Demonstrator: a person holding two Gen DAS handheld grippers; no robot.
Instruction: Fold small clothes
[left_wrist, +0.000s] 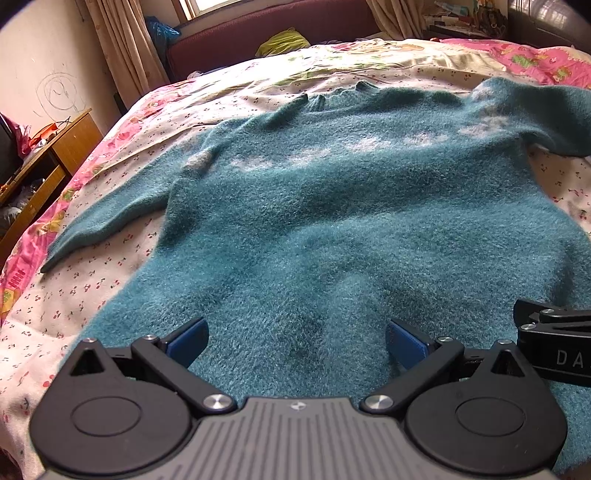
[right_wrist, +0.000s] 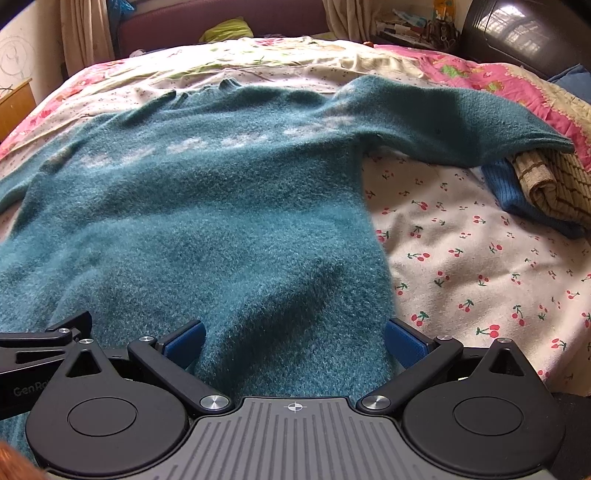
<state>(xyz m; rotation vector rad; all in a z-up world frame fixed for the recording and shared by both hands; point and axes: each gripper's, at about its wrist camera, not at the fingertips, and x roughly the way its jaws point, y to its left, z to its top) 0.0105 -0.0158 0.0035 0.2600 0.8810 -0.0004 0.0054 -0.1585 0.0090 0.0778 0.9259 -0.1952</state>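
Note:
A fuzzy teal sweater (left_wrist: 314, 221) with a pale band across the chest lies spread flat on the bed, neck away from me, hem toward me. It also shows in the right wrist view (right_wrist: 207, 221). Its left sleeve (left_wrist: 110, 218) lies out to the left, and its right sleeve (right_wrist: 461, 122) stretches out to the right. My left gripper (left_wrist: 295, 343) is open over the hem's left part, blue pads wide apart. My right gripper (right_wrist: 295, 341) is open over the hem's right corner. Each gripper's body shows at the edge of the other's view.
The bed carries a cherry-print sheet (right_wrist: 480, 266) and a pink floral quilt (left_wrist: 535, 55). Folded blue and tan striped cloths (right_wrist: 546, 188) lie at the right under the sleeve end. A wooden desk (left_wrist: 44, 162) stands left of the bed. A maroon sofa (left_wrist: 258, 33) is behind.

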